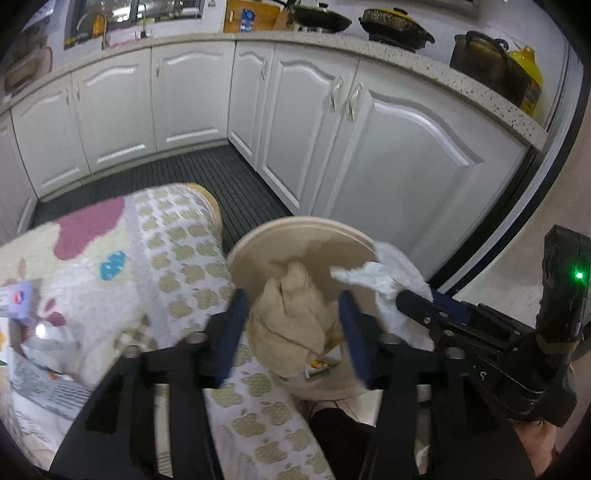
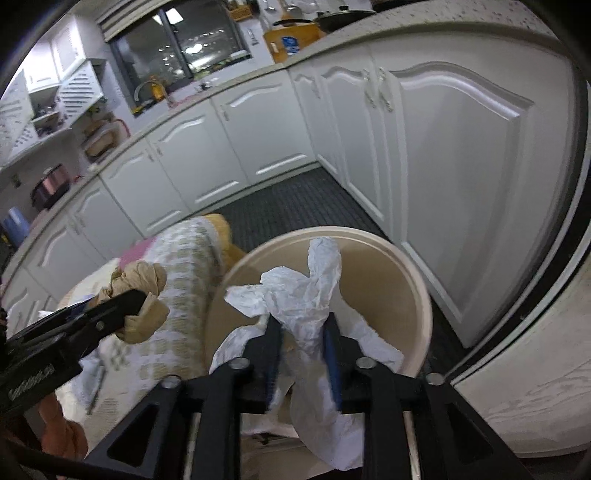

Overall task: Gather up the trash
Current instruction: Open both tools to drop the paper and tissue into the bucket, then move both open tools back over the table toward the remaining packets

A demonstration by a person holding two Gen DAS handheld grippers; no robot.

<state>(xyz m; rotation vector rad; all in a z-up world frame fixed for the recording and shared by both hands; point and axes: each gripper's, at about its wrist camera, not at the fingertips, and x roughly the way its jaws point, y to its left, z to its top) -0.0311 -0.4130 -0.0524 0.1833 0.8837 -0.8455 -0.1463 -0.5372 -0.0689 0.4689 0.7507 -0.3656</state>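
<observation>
White cabinet doors [image 1: 388, 147] with arched panels run along two walls and meet in a corner, above a dark ribbed floor mat [image 1: 207, 173]. On the speckled countertop [image 1: 424, 55], a wooden cutting board [image 1: 255, 14] leans near the corner, then come a black wok [image 1: 321, 18], a yellow-lidded pot [image 1: 395, 24], a dark kettle [image 1: 484, 55] and a yellow oil bottle [image 1: 528, 77] at the far right end. A sink faucet [image 2: 142, 88] stands below a dark window [image 2: 181, 44], and a patterned cloth [image 1: 177, 258] with beige shapes and a pink patch covers a table at the left.
</observation>
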